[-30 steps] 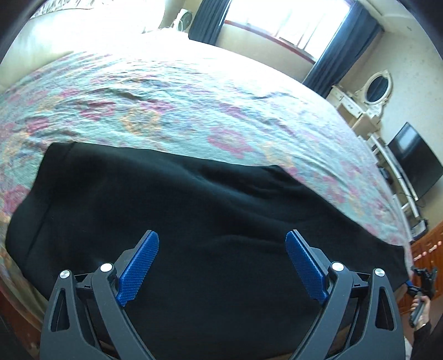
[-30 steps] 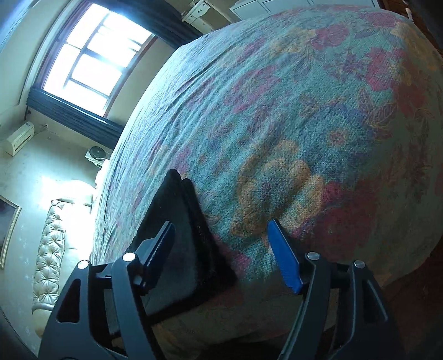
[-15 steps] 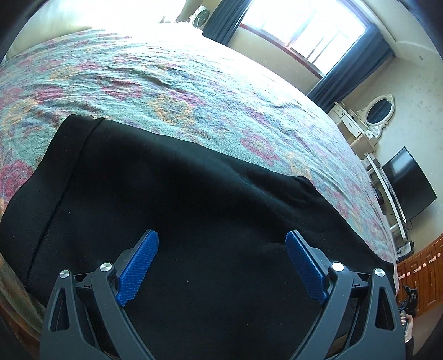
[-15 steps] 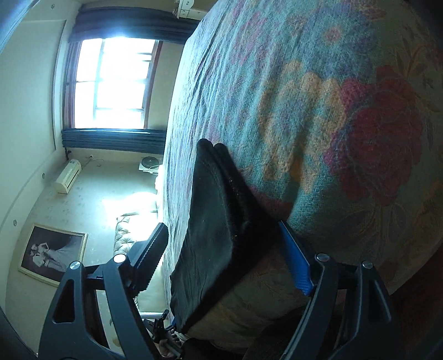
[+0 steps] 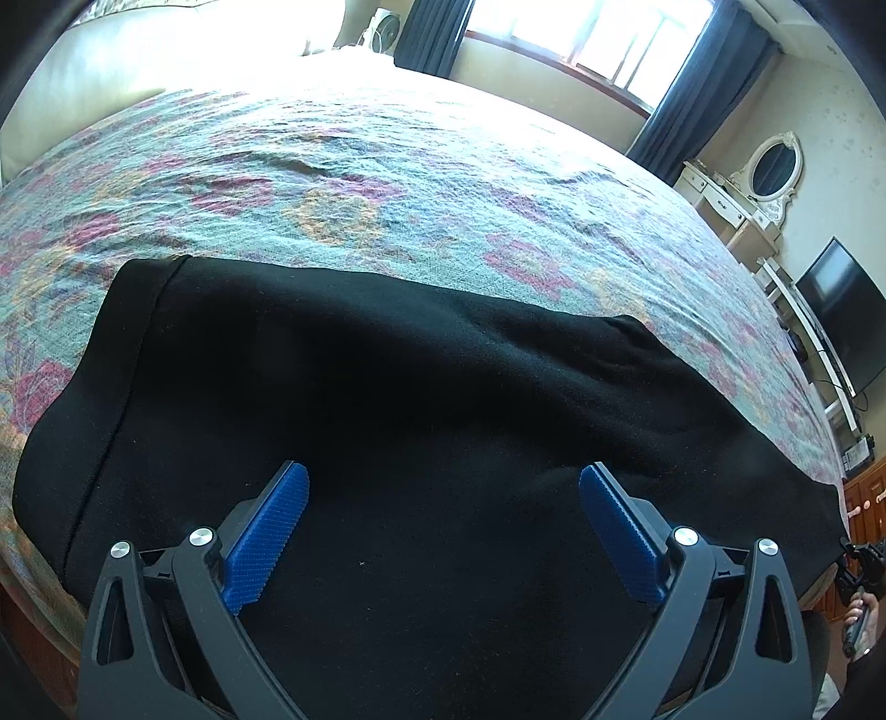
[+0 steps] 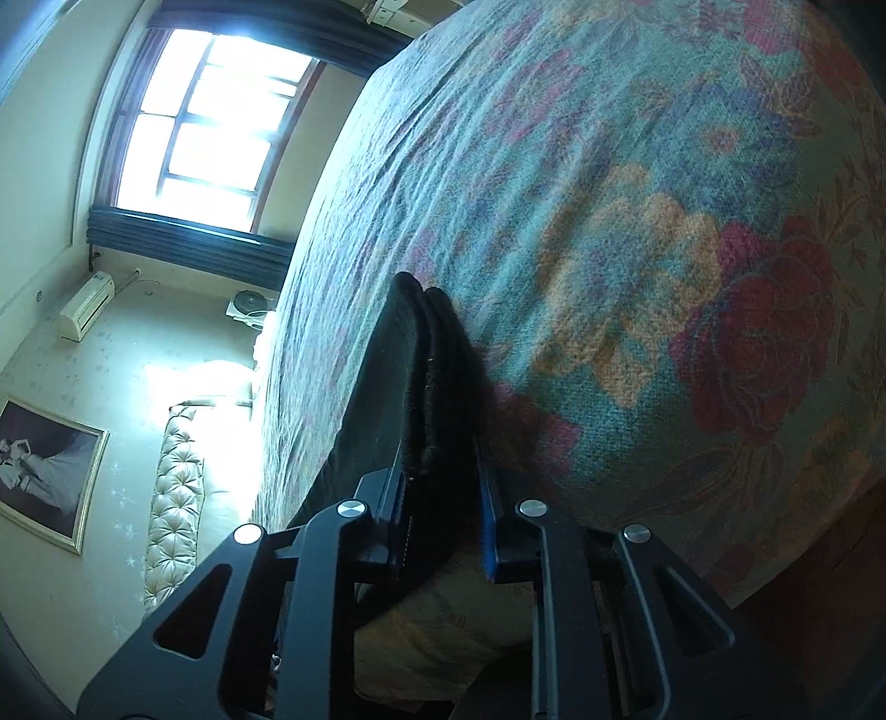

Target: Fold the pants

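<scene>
Black pants (image 5: 387,399) lie folded lengthwise along the near edge of a bed with a floral cover (image 5: 387,183). My left gripper (image 5: 443,526) is open, hovering just above the waist end of the pants, its blue pads (image 5: 266,531) wide apart. My right gripper (image 6: 443,515) is shut on the layered hem end of the pants (image 6: 421,376) at the bed's edge, the fabric pinched between its pads. The right gripper and its hand also show small in the left wrist view (image 5: 855,576).
The bed cover (image 6: 637,232) stretches far beyond the pants. A headboard (image 6: 177,498), a window (image 5: 598,39), a dresser with an oval mirror (image 5: 769,166) and a TV (image 5: 841,321) stand around the room. Wooden cabinets (image 5: 864,498) are at right.
My right gripper moved onto the hem end of the pants and closed on it. My left gripper stayed open and shifted slightly over the waist end.
</scene>
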Demonstrator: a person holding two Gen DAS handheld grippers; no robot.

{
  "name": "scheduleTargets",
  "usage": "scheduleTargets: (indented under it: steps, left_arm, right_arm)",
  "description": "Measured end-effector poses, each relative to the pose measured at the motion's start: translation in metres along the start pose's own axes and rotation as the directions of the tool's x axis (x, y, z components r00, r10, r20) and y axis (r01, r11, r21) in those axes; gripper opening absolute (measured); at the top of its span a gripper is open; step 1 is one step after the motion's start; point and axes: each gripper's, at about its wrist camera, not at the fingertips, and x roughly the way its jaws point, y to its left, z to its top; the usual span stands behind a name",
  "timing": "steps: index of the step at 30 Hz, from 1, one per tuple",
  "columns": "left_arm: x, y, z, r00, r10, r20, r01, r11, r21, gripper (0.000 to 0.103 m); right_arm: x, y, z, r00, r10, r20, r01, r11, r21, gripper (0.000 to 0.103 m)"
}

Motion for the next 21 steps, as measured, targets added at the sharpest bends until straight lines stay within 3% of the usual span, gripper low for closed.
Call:
scheduleTargets:
  steps: [10, 21]
  left_arm:
    - [-0.002, 0.007, 0.003, 0.999, -0.034, 0.01, 0.034, 0.999, -0.028, 0.097]
    - [-0.004, 0.011, 0.002, 0.998, -0.059, 0.02, 0.06, 0.997, -0.047, 0.097]
  right_arm:
    - [-0.002, 0.108, -0.011, 0.992, 0.122, -0.025, -0.124, 0.973, -0.194, 0.017]
    - [0.051, 0.241, -0.076, 0.955, 0.196, -0.222, -0.274, 0.87, -0.41, 0.017]
